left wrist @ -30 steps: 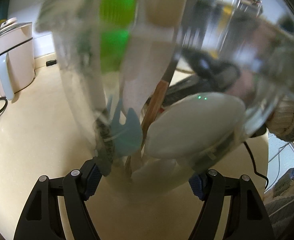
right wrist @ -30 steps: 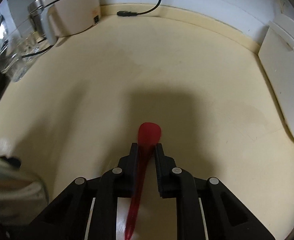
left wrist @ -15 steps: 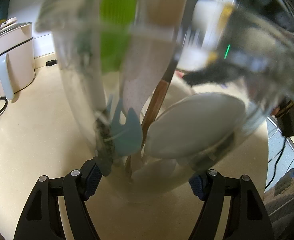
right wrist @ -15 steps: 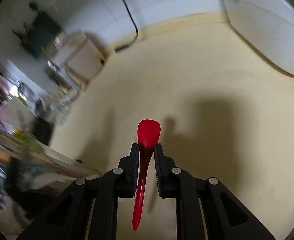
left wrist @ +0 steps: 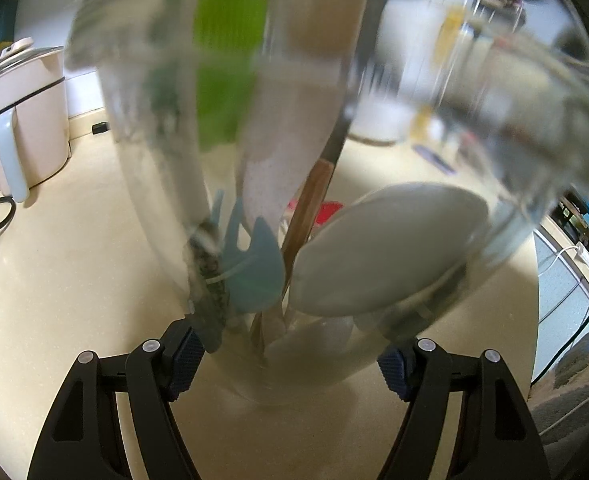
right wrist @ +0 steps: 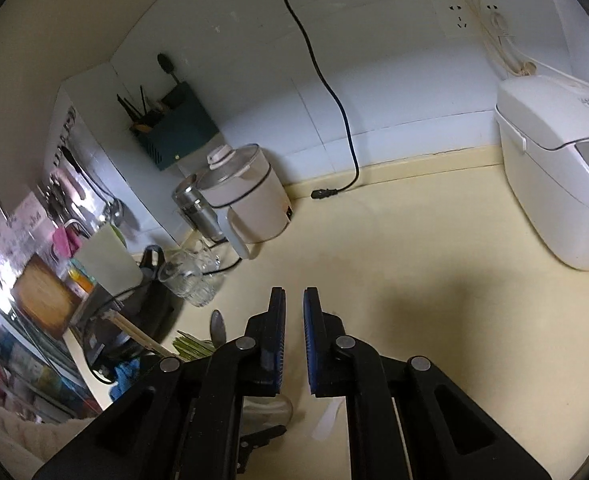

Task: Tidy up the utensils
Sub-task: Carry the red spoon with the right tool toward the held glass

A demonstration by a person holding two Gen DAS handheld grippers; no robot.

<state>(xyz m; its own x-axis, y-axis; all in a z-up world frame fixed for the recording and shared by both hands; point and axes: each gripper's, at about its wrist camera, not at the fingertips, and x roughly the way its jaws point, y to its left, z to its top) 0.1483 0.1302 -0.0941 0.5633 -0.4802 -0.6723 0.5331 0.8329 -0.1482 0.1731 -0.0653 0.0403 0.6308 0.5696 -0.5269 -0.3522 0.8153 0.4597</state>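
Observation:
My left gripper (left wrist: pixel 290 360) is shut on a clear glass jar (left wrist: pixel 286 364) that fills the left wrist view. Inside it stand a green utensil (left wrist: pixel 226 60), a wooden spoon (left wrist: pixel 322 12), a blue spatula (left wrist: pixel 254 268), a white spoon (left wrist: pixel 386 252) and a red spoon (left wrist: pixel 326 211), seen through the glass. My right gripper (right wrist: pixel 294 300) is above the jar, its jaws slightly apart with nothing between them. The tops of the utensils (right wrist: pixel 198 344) show at its lower left.
The cream counter (right wrist: pixel 394 260) carries a white electric kettle (right wrist: pixel 246 200), a steel cup (right wrist: pixel 194 208), glass mugs (right wrist: pixel 190 276), a white rice cooker (right wrist: pixel 562 184) and a loose black power cord (right wrist: pixel 326 192). The kettle also shows in the left wrist view (left wrist: pixel 18 120).
My right gripper has let go of the red spoon, which now shows inside the jar. The right gripper has tilted up and faces the wall. The left gripper has stayed on the jar.

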